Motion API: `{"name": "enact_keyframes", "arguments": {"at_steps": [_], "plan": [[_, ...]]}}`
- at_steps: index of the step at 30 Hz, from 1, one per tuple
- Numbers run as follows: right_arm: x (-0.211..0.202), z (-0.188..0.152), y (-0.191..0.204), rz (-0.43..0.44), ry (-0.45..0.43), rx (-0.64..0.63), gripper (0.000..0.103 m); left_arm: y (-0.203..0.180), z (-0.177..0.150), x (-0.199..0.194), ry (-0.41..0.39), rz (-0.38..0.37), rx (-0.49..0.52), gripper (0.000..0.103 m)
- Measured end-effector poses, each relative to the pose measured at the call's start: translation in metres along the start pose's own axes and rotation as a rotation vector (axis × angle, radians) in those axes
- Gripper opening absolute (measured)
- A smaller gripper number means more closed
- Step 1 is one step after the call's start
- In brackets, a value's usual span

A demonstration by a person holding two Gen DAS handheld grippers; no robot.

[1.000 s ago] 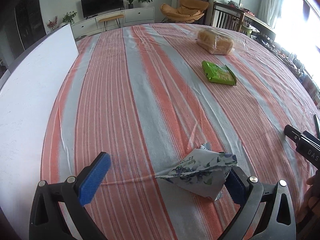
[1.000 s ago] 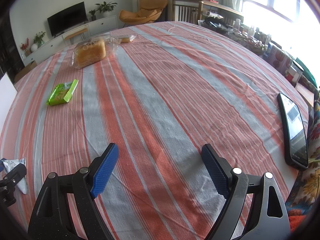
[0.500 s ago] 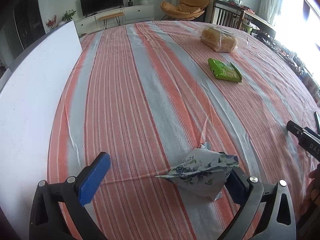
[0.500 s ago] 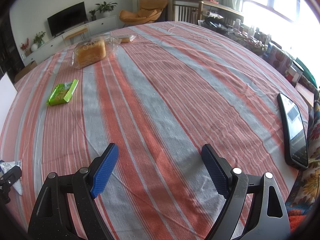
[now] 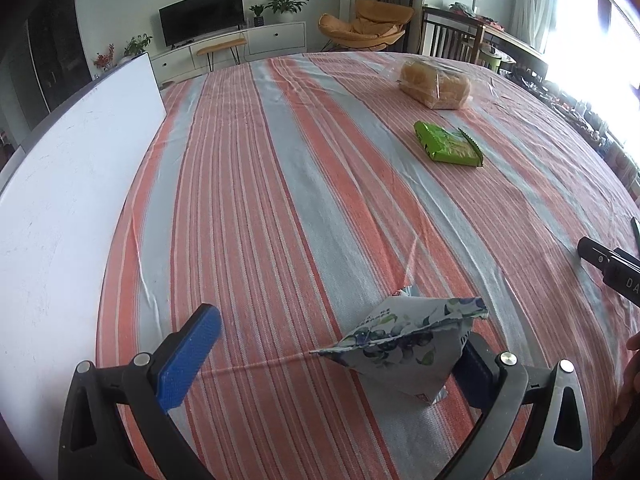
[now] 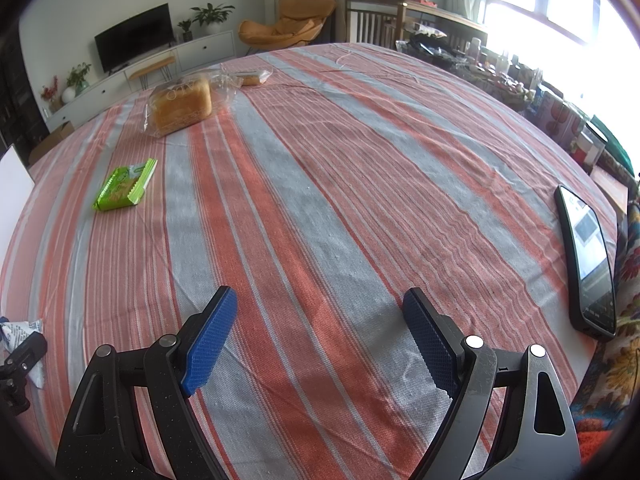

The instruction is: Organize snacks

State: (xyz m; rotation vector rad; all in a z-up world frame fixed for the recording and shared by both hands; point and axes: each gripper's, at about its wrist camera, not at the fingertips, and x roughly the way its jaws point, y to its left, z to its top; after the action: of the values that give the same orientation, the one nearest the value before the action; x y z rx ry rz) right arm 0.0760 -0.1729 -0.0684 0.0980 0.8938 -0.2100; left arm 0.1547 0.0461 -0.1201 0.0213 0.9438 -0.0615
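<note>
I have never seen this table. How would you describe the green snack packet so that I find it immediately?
Look at the large table under the striped tablecloth, orange and grey. On the far half stands a bagged bread loaf; the green snack packet lies flat on the cloth, nearer than the loaf and apart from it. It is the only bright green, flat thing with crimped ends.

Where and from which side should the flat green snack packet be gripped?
Grip the flat green snack packet across its narrow width, coming from above. It lies flat on the striped tablecloth with no raised edge, and the open right gripper faces that way.
</note>
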Motion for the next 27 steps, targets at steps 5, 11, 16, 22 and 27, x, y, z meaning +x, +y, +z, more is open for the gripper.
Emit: {"name": "enact_keyframes", "arguments": {"at_steps": [5,11,16,22,27], "plan": [[0.000,0.000,0.000,0.000,0.000,0.000,0.087,0.000,0.000,0.000,0.000,0.000,0.000,0.103],[0.000,0.000,0.000,0.000,0.000,0.000,0.087,0.000,0.000,0.000,0.000,0.000,0.000,0.103],[0.000,0.000,0.000,0.000,0.000,0.000,0.087,0.000,0.000,0.000,0.000,0.000,0.000,0.103],[0.001,0.006,0.001,0.044,0.038,-0.011,0.087,0.000,0.000,0.000,0.000,0.001,0.000,0.103],[-0.003,0.041,0.034,0.186,0.021,-0.099,0.086,0.000,0.000,0.000,0.000,0.001,0.000,0.103]]}}
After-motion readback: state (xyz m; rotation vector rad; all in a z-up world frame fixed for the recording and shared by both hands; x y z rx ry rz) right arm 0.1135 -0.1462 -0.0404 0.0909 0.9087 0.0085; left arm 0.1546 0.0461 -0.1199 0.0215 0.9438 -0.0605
